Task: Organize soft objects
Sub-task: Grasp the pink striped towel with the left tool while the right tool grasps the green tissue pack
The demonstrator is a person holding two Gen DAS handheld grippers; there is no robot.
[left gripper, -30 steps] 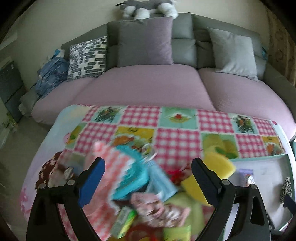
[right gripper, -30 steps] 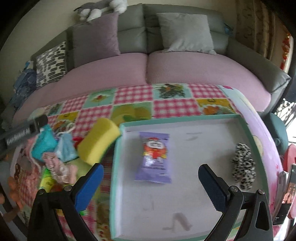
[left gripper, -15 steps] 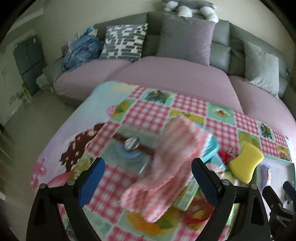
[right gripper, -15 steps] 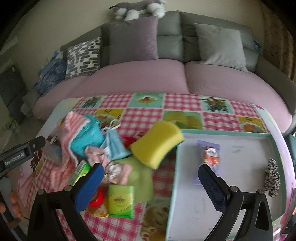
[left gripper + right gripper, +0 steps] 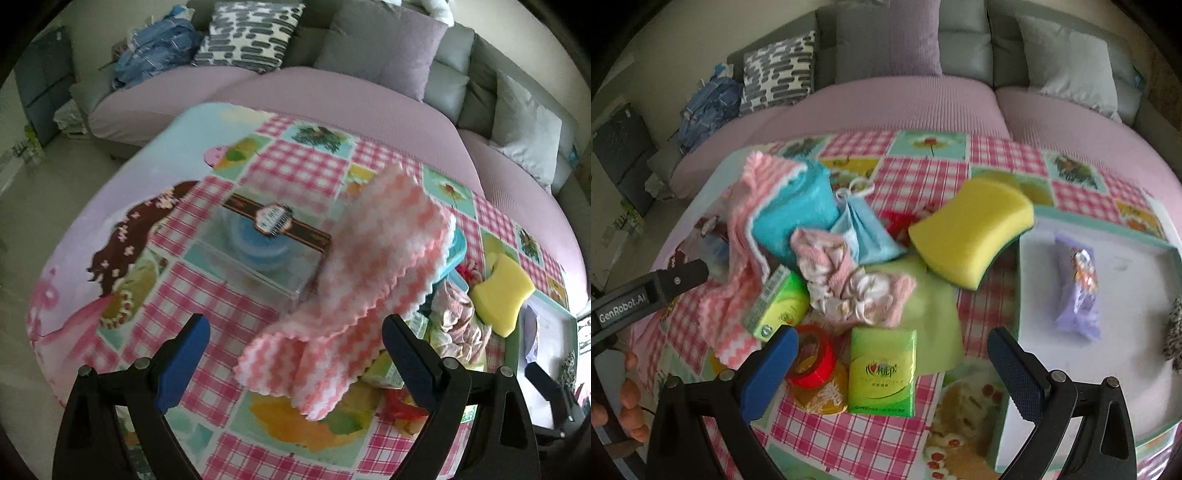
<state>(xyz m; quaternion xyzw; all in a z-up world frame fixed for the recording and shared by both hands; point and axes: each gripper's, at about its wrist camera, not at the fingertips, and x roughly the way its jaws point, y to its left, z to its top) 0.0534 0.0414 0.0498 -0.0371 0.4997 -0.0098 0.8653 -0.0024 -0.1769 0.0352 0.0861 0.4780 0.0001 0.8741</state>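
Observation:
A pink-and-white zigzag cloth [image 5: 373,269] lies draped over the pile, just ahead of my open left gripper [image 5: 293,354], whose fingers hold nothing. In the right wrist view my right gripper [image 5: 892,369] stands open above a green tissue pack [image 5: 882,369]. Ahead of it lie a crumpled pink floral cloth [image 5: 849,291], a teal towel [image 5: 798,214], a blue face mask [image 5: 866,229], a light green cloth [image 5: 931,310] and a yellow sponge [image 5: 971,236]. The white tray [image 5: 1137,332] holds a purple packet [image 5: 1078,288] and a leopard scrunchie [image 5: 1174,332].
A clear plastic box [image 5: 266,251] with something blue inside sits left of the pink cloth. A red tape roll [image 5: 812,358] and a second green pack [image 5: 779,306] lie in the pile. A pink sofa [image 5: 886,110] with cushions lies behind the table. A hand [image 5: 628,398] shows at the left edge.
The left gripper has swung left and come closer to the pink zigzag cloth. The right gripper has moved from over the tray to over the pile. Both stay open.

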